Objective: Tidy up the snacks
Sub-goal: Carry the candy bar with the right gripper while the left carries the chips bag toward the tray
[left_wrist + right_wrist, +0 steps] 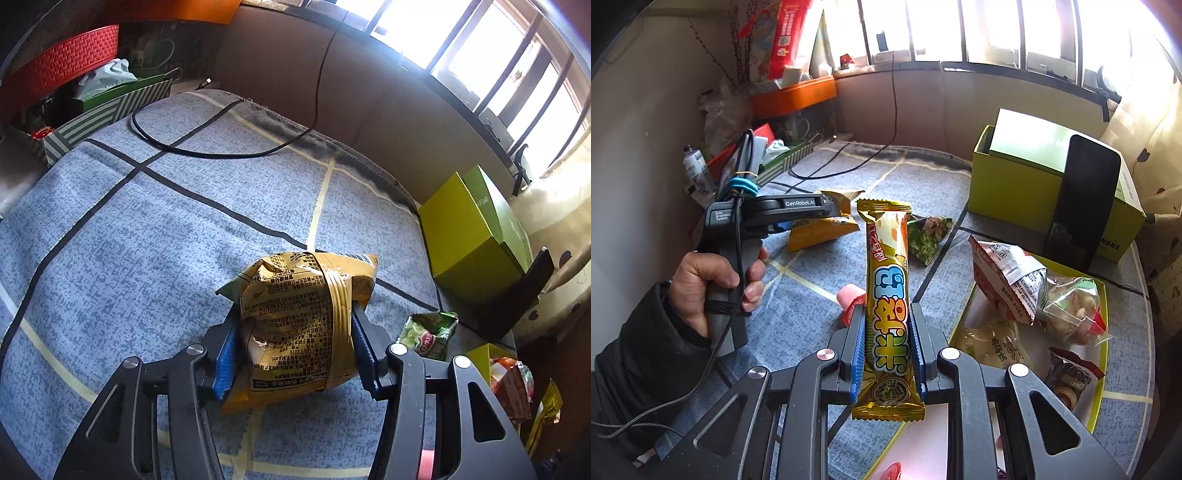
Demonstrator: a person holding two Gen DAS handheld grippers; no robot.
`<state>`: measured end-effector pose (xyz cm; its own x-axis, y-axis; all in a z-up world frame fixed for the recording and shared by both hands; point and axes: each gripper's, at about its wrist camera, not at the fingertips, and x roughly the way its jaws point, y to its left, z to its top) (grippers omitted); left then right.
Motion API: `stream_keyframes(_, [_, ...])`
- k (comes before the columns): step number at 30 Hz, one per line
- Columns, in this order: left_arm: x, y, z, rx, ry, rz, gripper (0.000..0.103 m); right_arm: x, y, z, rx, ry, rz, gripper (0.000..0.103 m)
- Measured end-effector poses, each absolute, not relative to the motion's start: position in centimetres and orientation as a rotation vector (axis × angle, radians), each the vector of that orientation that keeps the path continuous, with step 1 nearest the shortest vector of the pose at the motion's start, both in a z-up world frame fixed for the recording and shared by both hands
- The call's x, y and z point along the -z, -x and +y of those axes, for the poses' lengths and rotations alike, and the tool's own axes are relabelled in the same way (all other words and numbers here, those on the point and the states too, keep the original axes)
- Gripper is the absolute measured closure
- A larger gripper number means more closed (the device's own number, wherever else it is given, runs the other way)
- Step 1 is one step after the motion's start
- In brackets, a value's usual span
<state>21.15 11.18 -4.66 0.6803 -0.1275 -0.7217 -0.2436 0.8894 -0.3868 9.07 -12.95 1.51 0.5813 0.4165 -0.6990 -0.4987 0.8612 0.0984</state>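
Observation:
My left gripper is shut on a crumpled yellow snack bag, printed back side up, low over the blue checked cloth. The right wrist view shows that same gripper from the side, in a person's hand, with the bag in its jaws. My right gripper is shut on a long yellow snack bar, which stands upright between the blue pads. A green-rimmed tray at the right holds several snack packets.
A small green snack pack lies on the cloth beside a lime-green box with a black phone leaning on it. A black cable loops at the far side. A striped box and a red basket stand far left.

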Motion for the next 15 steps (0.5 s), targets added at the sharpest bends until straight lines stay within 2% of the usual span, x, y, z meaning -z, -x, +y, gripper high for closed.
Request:
stream_keyframes(4, [4.0, -20.3, 10.5, -0.062, 0.454, 0.816, 0.053, -1.6, -8.9, -13.3, -0.53, 0.104, 0.784, 0.084])
stream_keyframes(15, [0.8, -15.3, 9.0, -0.032, 0.388, 0.75, 0.053, -1.9, -7.8, -14.7, -0.519, 0.068, 0.766, 0.084])
